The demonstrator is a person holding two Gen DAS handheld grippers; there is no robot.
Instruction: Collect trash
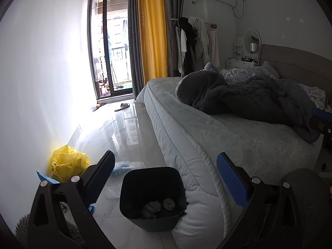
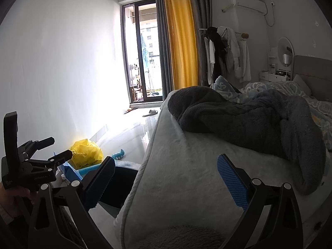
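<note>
A dark trash bin (image 1: 152, 195) stands on the floor against the bed corner, with crumpled paper wads (image 1: 160, 205) inside. My left gripper (image 1: 166, 178) is open and empty, held above and just in front of the bin. A yellow plastic bag (image 1: 69, 164) lies by the wall to the left, with bubble wrap (image 1: 122, 167) and a blue packet (image 1: 46, 178) beside it. My right gripper (image 2: 166, 182) is open and empty over the bed's edge. The bin (image 2: 120, 186) shows partly behind its left finger; the yellow bag (image 2: 87, 152) and the left gripper (image 2: 56, 149) are at left.
The bed (image 1: 207, 132) with a dark blanket (image 1: 249, 95) fills the right side. The glossy tiled floor (image 1: 124, 128) runs to a balcony door (image 1: 112, 56) with a slipper (image 1: 122, 106) near it. A teal toy (image 2: 119, 154) lies on the floor.
</note>
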